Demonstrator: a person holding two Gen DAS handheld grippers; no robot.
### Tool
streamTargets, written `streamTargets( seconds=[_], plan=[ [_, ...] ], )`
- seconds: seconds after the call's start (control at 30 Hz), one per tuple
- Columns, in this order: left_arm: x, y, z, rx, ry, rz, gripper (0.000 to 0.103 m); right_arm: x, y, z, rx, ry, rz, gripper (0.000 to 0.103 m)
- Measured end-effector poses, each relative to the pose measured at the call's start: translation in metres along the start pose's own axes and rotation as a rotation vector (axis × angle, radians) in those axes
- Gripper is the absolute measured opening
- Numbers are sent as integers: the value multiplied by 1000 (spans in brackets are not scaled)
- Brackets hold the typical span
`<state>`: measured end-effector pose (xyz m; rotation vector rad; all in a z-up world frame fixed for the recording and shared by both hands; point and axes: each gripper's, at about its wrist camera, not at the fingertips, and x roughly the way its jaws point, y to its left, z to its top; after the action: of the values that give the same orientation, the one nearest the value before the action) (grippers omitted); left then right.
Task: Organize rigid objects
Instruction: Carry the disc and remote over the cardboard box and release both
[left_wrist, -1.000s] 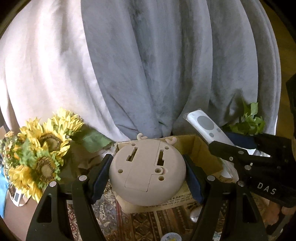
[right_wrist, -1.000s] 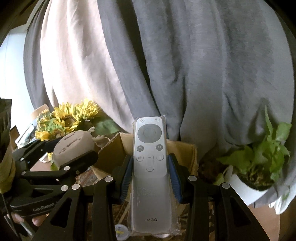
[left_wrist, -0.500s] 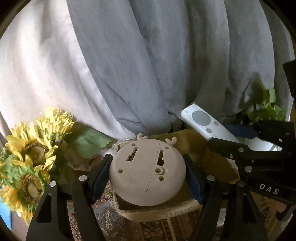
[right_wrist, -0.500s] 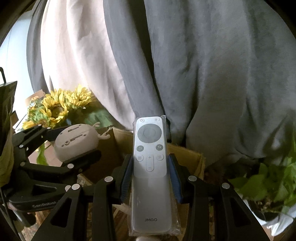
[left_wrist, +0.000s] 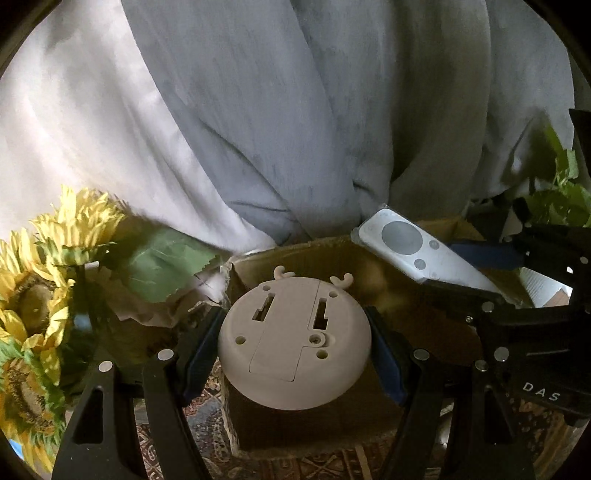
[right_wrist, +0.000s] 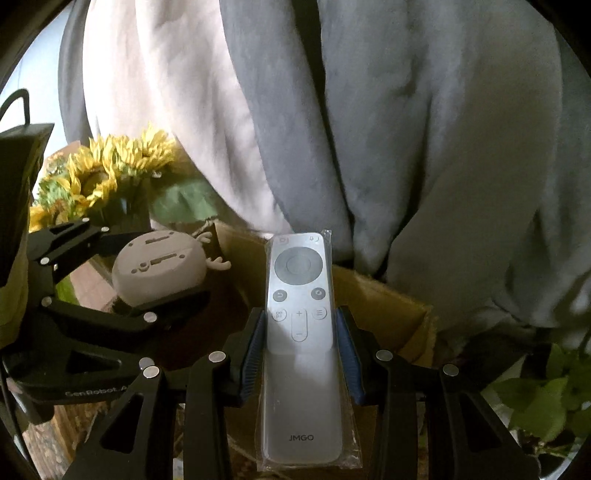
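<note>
Left gripper (left_wrist: 293, 343) clamps stiff round gadget (left_wrist: 293, 339) at its rim — right gripper (right_wrist: 300, 354) pinches slippery bagged remote (right_wrist: 298, 332) mid-body, over cardboard box (left_wrist: 436, 314).

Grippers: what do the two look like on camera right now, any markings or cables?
Both grippers, left and right, are black angular frames with silver rivets and blue ribbed pads. One side plate reads "DAS", another "GenRobot". A thin black cable loops at the far left.

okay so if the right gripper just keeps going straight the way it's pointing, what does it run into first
Most likely the open cardboard box. The right gripper, shut on the plastic-wrapped remote control, points down over it, so the remote's far end would probably meet the box's far wall or inside first. The gray curtain hangs beyond; depth is unclear.
</note>
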<state>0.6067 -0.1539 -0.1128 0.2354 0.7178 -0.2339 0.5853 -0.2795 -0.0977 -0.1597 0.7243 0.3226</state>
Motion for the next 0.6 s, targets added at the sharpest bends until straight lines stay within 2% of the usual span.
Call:
streamTargets(
  seconds=[0.2, 0.43, 0.6],
  plan=[
    [11, 1, -4, 1, 37, -10, 74, 14, -2, -6, -4, 44, 18, 40],
    [-1, 1, -2, -2, -11, 41, 82, 13, -4, -6, 8, 26, -21, 51],
    [-13, 0, -2, 4, -50, 68, 86, 7, -7, -7, 24, 15, -10, 51]
  ],
)
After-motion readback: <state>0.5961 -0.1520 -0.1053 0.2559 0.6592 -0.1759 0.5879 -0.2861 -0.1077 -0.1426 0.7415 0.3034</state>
